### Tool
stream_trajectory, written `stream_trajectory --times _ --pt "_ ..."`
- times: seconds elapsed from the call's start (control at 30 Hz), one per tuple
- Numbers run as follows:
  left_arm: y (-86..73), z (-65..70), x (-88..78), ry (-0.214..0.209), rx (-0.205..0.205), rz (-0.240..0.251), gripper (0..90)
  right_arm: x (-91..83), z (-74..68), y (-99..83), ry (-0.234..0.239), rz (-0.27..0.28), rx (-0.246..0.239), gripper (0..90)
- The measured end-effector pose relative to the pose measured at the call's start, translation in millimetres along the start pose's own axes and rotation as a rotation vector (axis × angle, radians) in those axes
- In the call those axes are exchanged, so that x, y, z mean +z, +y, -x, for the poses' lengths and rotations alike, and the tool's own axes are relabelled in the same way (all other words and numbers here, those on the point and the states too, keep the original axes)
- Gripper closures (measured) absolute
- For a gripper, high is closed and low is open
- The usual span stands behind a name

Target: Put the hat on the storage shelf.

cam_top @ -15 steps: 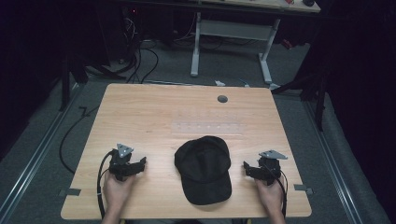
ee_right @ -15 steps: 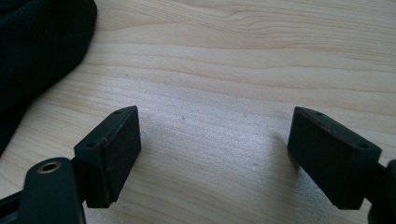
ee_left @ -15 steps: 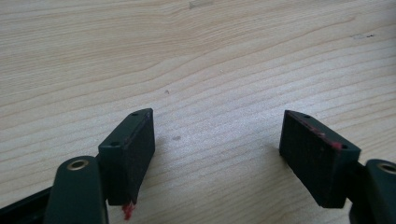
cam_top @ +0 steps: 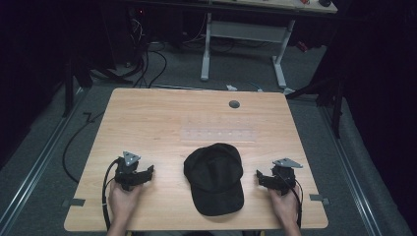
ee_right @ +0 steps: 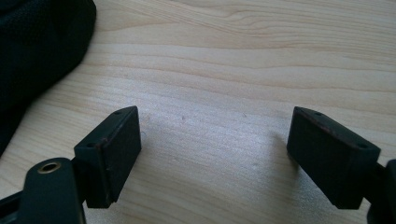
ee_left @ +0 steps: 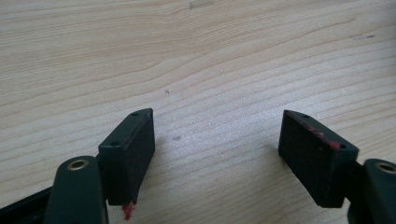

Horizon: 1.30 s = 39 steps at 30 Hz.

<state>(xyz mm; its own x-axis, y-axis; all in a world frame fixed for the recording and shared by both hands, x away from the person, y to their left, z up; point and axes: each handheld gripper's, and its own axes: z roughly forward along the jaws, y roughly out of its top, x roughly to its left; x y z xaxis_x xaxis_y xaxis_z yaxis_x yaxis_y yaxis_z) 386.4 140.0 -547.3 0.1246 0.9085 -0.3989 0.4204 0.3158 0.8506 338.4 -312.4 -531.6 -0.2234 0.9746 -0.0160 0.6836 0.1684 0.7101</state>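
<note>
With both grippers' jaws spread wide and empty, left gripper (cam_top: 147, 172) and right gripper (cam_top: 259, 176) flank the cap (cam_top: 215, 177) near the table's (cam_top: 147, 118) front edge; probably approach low, pinch the brim.

Black cap (cam_top: 215, 177) near the wooden table's (cam_top: 147, 118) front edge, midway along it – left gripper (cam_top: 142, 173) held beside it toward the front-left corner, right gripper (cam_top: 263, 178) toward the front-right corner – both apart from the cap.
</note>
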Motion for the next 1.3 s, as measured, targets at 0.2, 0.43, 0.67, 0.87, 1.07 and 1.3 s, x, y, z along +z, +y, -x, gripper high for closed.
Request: stream_trajectory --times 0.2,0.43,0.67,0.87,1.07,1.3 --pt "0.1 0.0 0.0 0.0 0.0 -0.001 27.4 -0.8 -1.4 -0.7 -0.006 0.002 0.007 18.7" --pt "0.1 -0.1 0.0 0.0 0.0 0.0 27.4 -2.8 -1.6 -2.2 -0.01 0.011 0.008 24.9" --pt "0.1 0.0 0.0 0.0 -0.001 0.0 27.5 -4.7 -0.9 -3.7 -0.014 0.023 0.011 32.8" --pt "0.1 0.0 0.0 0.001 -0.001 0.0 27.5 -6.3 -1.1 -4.6 -0.009 0.026 0.003 36.7" --pt "0.0 0.1 0.1 0.001 -0.001 0.0 27.4 -7.5 -0.2 -5.8 -0.004 0.03 0.003 40.0" --pt "0.1 0.1 0.1 0.001 -0.001 0.0 27.4 -13.8 5.1 -10.0 0.048 0.038 0.043 48.1"
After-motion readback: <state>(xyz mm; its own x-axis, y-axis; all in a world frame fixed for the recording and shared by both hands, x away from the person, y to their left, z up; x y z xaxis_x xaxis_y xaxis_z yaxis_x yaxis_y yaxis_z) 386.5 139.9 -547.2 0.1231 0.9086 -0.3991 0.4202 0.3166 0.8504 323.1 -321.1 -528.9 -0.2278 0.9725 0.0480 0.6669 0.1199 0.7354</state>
